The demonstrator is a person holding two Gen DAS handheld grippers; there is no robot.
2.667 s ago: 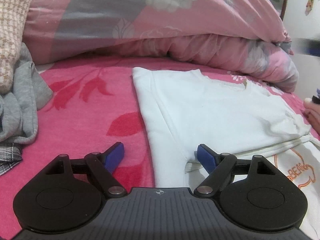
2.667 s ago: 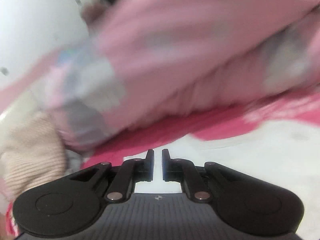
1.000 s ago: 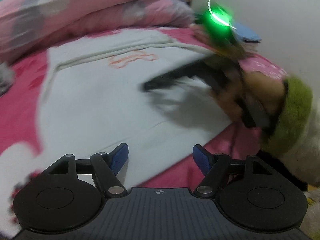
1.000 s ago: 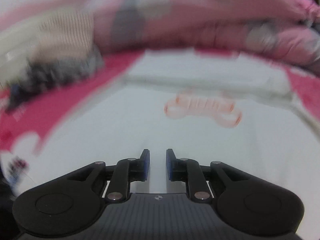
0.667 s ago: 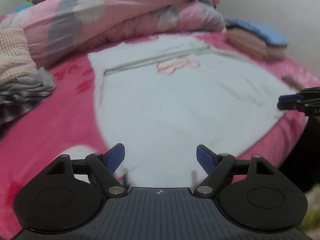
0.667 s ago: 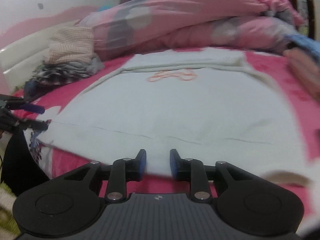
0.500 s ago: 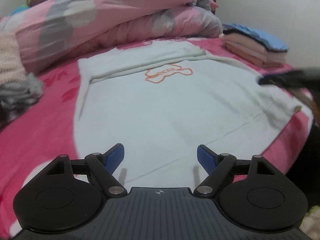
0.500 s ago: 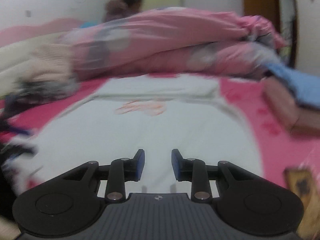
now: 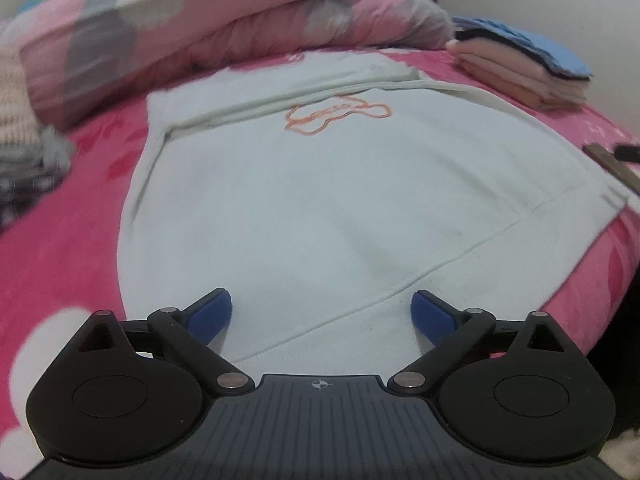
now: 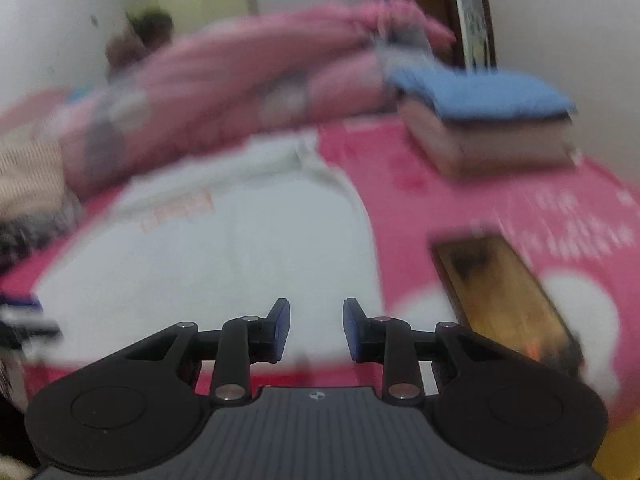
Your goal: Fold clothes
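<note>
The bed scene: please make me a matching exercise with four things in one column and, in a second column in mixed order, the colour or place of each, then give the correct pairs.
Things:
1. sweatshirt
2. quilt
3. top garment of the folded stack
4. finger pads of the left gripper

Colour or place:
A. light blue, on the stack near the wall
B. dark blue, apart above the hem
C. white, spread flat on the pink sheet
D. pink and grey, bunched behind the sweatshirt

Pairs: 1-C, 2-D, 3-A, 4-B

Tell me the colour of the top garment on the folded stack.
Blue top garment, clearest in the right wrist view.
</note>
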